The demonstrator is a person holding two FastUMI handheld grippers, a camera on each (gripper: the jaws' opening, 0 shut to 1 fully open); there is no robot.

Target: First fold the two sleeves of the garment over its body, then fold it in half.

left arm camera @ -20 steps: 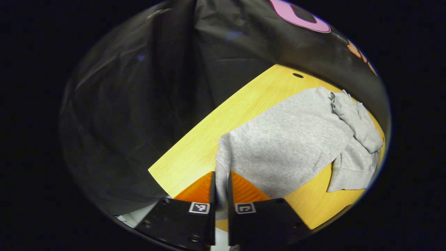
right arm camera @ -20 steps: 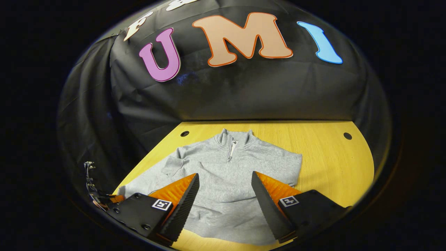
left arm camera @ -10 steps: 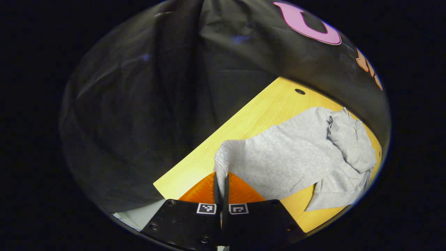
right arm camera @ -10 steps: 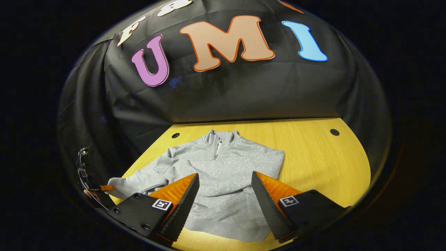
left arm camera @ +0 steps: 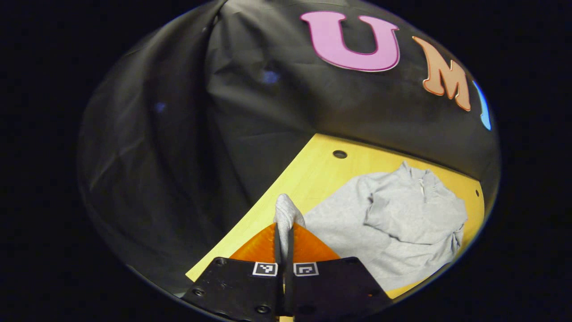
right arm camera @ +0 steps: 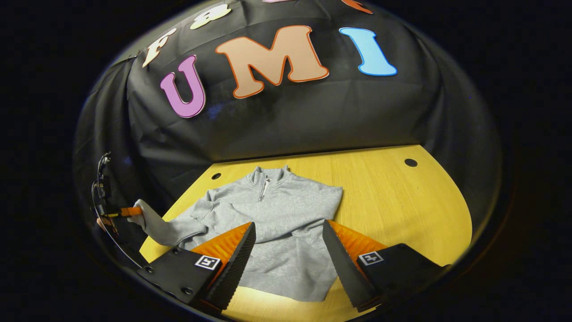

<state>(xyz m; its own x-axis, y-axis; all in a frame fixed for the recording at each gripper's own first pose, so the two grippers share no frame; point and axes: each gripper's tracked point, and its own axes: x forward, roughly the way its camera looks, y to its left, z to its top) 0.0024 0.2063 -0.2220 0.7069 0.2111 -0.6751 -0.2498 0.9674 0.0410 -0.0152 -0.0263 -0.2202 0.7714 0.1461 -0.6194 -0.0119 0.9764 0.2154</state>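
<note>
A grey zip-neck sweatshirt lies on the yellow table, collar toward the wall. Its right side ends in a straight folded edge, with that sleeve laid over the chest. The other sleeve rises off the table's left edge to my left gripper. In the left gripper view, the left gripper is shut on the sleeve's cuff, which bulges up between the fingers; the sweatshirt's body spreads to the right. My right gripper hovers open above the sweatshirt's lower body, touching nothing.
The table has small round holes near its back corners. Black cloth walls stand close behind and to the left of the table. Bare wood stretches to the right of the sweatshirt.
The left gripper has lifted the held cuff off the table and turned toward the back wall. The sleeve now hangs raised at the table's left edge. The right gripper stays open, drifting slightly right.
</note>
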